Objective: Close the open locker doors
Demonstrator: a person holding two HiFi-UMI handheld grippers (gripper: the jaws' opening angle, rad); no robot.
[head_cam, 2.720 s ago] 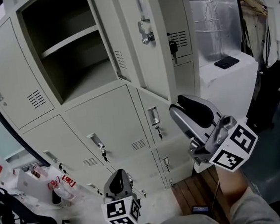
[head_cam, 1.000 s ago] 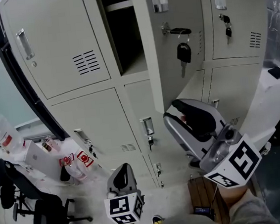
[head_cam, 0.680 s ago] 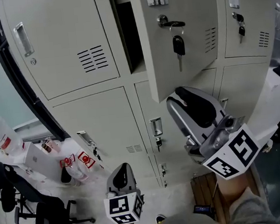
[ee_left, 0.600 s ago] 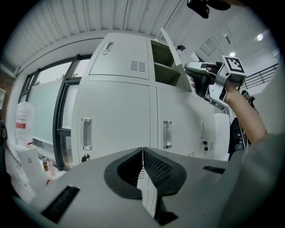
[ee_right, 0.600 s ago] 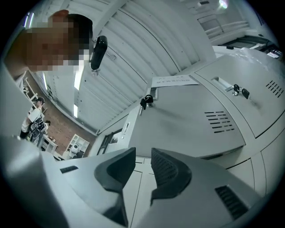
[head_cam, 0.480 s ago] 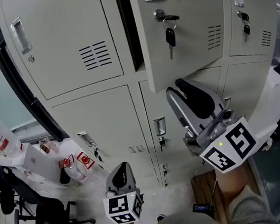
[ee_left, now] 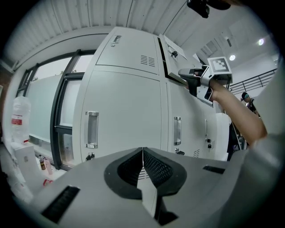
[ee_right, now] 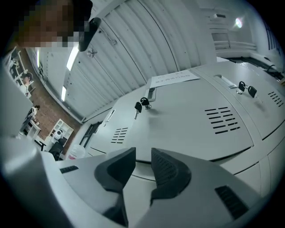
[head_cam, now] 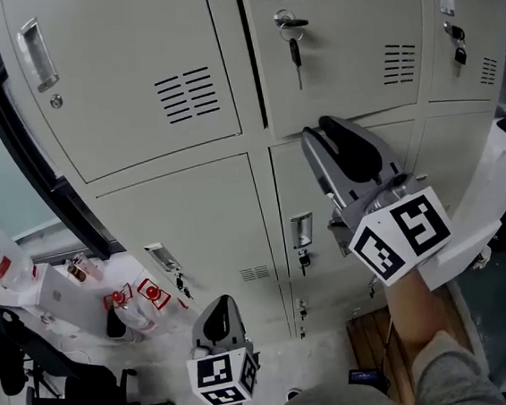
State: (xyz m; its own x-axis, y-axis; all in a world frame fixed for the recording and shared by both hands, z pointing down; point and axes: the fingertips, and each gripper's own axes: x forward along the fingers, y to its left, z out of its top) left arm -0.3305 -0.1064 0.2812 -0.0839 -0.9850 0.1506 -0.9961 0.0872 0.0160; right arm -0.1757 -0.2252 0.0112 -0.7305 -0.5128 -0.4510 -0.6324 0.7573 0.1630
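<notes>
Grey hand-held grippers [head_cam: 217, 307] [head_cam: 318, 133], black pads [ee_right: 167, 171], black-white marker cubes [head_cam: 398, 234]; grey sleeve [head_cam: 450, 370].

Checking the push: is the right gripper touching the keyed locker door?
Cannot tell. In the head view the right gripper overlaps the keyed locker door at its lower edge; the left gripper view shows them meeting, but too small to confirm.
</notes>
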